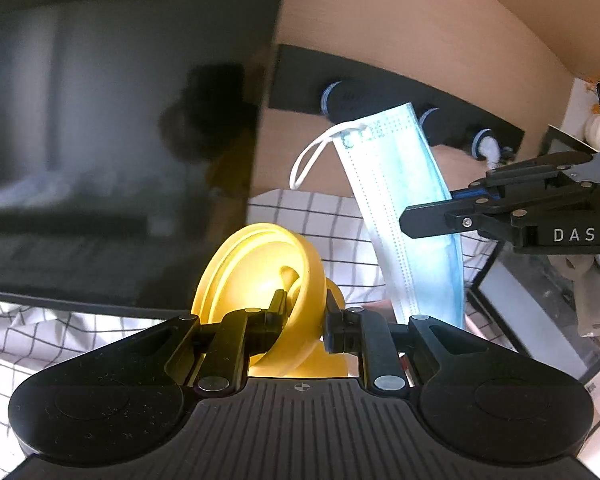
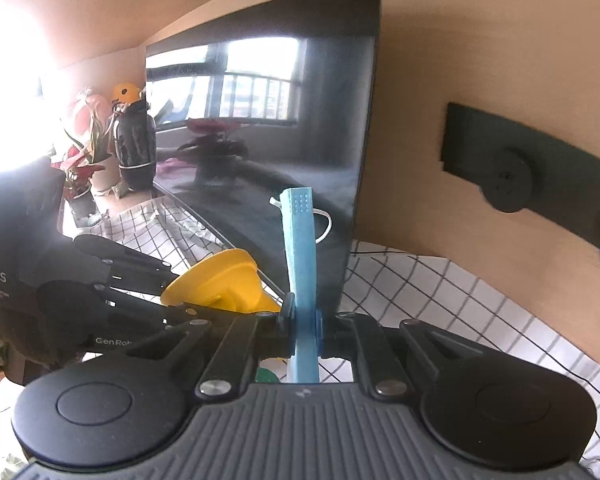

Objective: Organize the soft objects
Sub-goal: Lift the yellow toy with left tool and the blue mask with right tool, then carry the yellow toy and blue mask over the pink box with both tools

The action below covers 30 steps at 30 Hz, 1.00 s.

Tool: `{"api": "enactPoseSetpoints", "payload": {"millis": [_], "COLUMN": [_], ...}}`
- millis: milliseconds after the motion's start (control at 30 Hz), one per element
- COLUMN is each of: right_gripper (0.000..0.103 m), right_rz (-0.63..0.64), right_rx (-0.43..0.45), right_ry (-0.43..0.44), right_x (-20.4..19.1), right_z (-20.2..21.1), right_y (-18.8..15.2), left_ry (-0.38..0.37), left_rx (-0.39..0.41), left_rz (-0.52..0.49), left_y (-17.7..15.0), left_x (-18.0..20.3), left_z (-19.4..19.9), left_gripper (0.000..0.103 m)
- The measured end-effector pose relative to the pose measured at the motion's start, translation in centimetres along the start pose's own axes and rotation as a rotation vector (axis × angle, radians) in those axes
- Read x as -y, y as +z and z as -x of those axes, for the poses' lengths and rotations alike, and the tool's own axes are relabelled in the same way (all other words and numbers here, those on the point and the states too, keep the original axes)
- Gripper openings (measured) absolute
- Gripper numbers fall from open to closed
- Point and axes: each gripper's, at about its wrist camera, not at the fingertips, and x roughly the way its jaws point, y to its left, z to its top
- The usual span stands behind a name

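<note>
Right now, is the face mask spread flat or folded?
Folded. The face mask stands as a narrow edge-on strip in the right tool, and in the left wrist view it hangs doubled lengthwise, both ear loops bunched at one end.

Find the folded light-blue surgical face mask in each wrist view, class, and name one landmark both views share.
Left wrist view: the folded light-blue surgical face mask hangs right of centre, pinched by the right gripper.
Right wrist view: the mask stands edge-on at centre, between the gripper's fingers.
Shared landmark: the yellow plastic funnel-shaped object held by the left gripper.
</note>
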Motion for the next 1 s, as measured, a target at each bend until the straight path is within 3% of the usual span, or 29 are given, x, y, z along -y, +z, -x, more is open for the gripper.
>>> {"api": "enactPoseSetpoints", "payload": {"millis": [300, 500, 833, 933, 1000], "right_gripper": [0.009, 0.009, 0.009, 0.009, 0.009], "right_rz": [-0.068, -0.110, -0.197, -0.251, -0.292], "right_rx": [-0.012, -0.044, -0.001, 0.016, 0.014], "right_ry": [-0.101, -0.215, -0.375, -0.365, -0.361], "right_x": [4.0, 7.7, 12.3, 13.6, 14.6], "right_z": [4.0, 6.3, 9.1, 9.0, 8.6], "right_y": [-4.0, -7.5, -11.1, -12.3, -13.2], "left_ry": [-0.067, -0.145, -0.292, -0.295, -0.256], "left_rx": [-0.041, -0.080, -0.123, -0.127, -0.155], "left_rz": [-0.040, -0.035, 0.028, 0.067, 0.081], "left_y": [0.0, -0.8, -3.6, -5.4, -6.7], "left_x": [4.9, 8.0, 14.2, 15.2, 15.5], "left_z": [-3.0, -5.9, -14.1, -17.3, -19.5], "left_gripper": [0.020, 0.020, 0.020, 0.020, 0.020]}}
